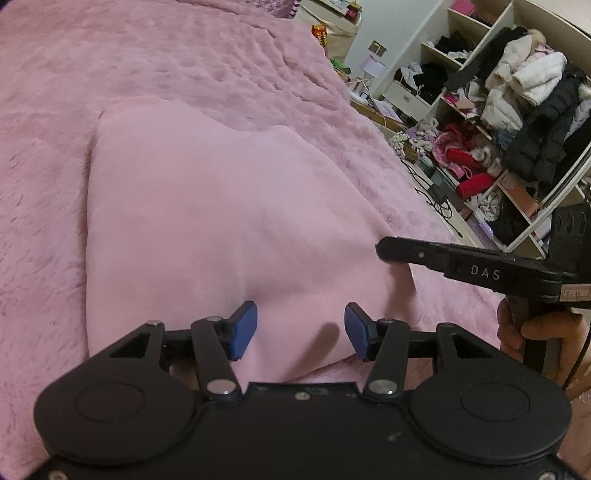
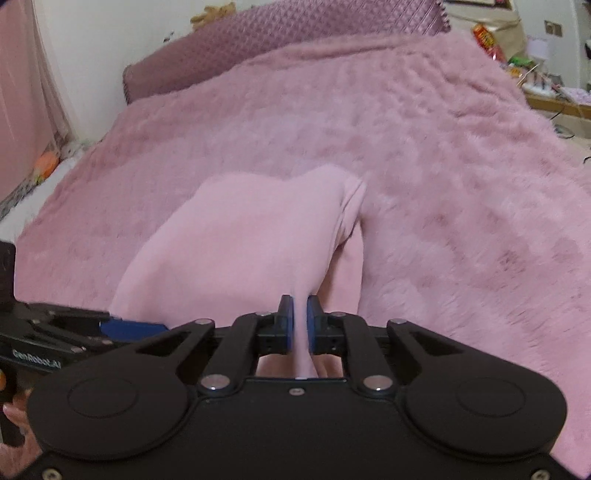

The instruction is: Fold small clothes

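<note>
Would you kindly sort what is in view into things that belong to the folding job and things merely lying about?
Belongs to the job:
- smooth light pink garment
- right gripper, shut on a fold of it
- left gripper, open above it

Lying about:
- fluffy pink blanket
- mauve quilted pillow
- open white shelves of clothes
- orange snack bag

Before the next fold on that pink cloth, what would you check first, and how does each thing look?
1. Right gripper pinching the cloth: ok, fabric is clamped between its fingers.
2. Left gripper free: ok, open over the cloth, nothing clamped.
3. Cloth on the blanket: ok, nothing else lies on it.
4. Cloth flat: not ok, its right side is gathered into a ridge.
5. Layers caught by the right gripper: cannot tell.
</note>
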`<state>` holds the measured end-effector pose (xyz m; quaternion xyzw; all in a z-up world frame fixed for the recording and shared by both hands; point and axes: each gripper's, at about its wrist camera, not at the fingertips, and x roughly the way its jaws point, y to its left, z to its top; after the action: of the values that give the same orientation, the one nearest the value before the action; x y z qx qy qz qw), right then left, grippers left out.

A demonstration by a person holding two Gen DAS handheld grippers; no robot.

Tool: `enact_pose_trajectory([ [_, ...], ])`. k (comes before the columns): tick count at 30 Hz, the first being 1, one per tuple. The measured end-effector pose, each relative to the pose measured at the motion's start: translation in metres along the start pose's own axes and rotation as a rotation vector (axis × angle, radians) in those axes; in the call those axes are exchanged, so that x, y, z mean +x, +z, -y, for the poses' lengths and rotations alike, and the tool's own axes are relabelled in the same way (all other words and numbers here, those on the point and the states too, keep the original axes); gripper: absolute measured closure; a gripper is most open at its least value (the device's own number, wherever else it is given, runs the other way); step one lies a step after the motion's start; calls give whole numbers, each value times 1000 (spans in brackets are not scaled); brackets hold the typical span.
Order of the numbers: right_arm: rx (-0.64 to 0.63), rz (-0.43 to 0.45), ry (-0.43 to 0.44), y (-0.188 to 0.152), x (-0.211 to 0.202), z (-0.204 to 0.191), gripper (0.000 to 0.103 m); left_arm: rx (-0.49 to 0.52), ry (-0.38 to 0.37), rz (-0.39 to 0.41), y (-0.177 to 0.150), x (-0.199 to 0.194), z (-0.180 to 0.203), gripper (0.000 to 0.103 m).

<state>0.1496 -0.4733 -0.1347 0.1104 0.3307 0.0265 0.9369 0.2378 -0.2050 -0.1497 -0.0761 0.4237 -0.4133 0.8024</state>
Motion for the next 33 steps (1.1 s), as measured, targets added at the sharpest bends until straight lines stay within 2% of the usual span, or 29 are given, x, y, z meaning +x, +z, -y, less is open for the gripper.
enact_pose_trajectory([
  [10, 98, -33, -19, -23, 19, 17, 97, 20, 5, 2, -4, 2, 2, 50],
  [13, 114, -29, -18, -25, 19, 17, 96, 13, -12, 41, 0, -14, 5, 50],
  [16, 101, -30, -7, -21, 13, 15, 91, 24, 5, 113, 6, -39, 3, 50],
  [17, 94, -21, -8, -19, 10, 14, 88, 19, 12, 137, 10, -46, 0, 49],
  [21, 2, 62, -10, -3, -2, -3, 87, -4, 61, 201, 34, -62, -17, 49],
  [23, -44, 110, -10, 8, -1, -11, 87, -31, 66, 205, 49, -60, -26, 49],
  [26, -90, 128, -11, 26, 11, -21, 87, -63, 67, 185, 65, -45, -35, 49],
  [29, -111, 110, -3, 40, 32, -24, 87, -103, 57, 154, 72, -26, -44, 49],
  [33, -121, 73, -55, 48, 61, -18, 87, -106, 70, 145, 78, -7, -50, 49],
])
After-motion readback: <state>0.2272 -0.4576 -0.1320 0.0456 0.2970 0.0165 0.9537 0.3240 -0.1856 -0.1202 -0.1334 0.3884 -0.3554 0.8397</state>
